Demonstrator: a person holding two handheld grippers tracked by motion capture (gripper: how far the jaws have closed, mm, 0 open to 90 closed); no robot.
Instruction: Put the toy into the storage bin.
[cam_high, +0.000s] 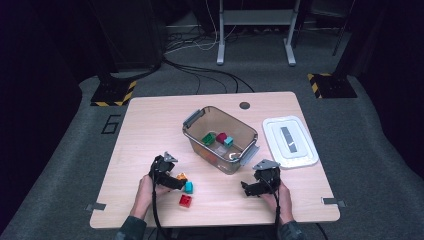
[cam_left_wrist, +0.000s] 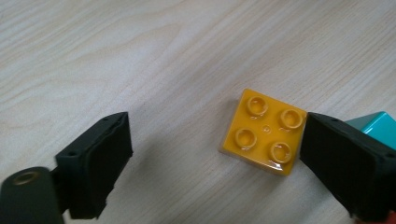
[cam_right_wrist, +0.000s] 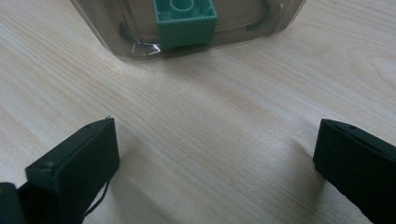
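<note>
Left tongs (cam_left_wrist: 215, 158) spread wide; yellow brick (cam_left_wrist: 264, 131) lies between them, seemingly touching one jaw.

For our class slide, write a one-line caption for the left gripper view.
Open left gripper over the table, yellow four-stud brick beside one pad.

**What you can't make out from here**

In your left gripper view the teal block (cam_left_wrist: 373, 125) is cut by the right edge and half covered by one jaw, and a sliver of red at the bottom right corner is too small to name. From above, your left hand-held gripper (cam_high: 176, 181) covers most of the orange block (cam_high: 182, 176) near the surface's front edge. In your right gripper view the clear bin (cam_right_wrist: 140, 35) is cut off by the top edge, as is the green block (cam_right_wrist: 186, 19) behind its wall. The bin's tinted wall blurs whatever lies at its front corner.
</note>
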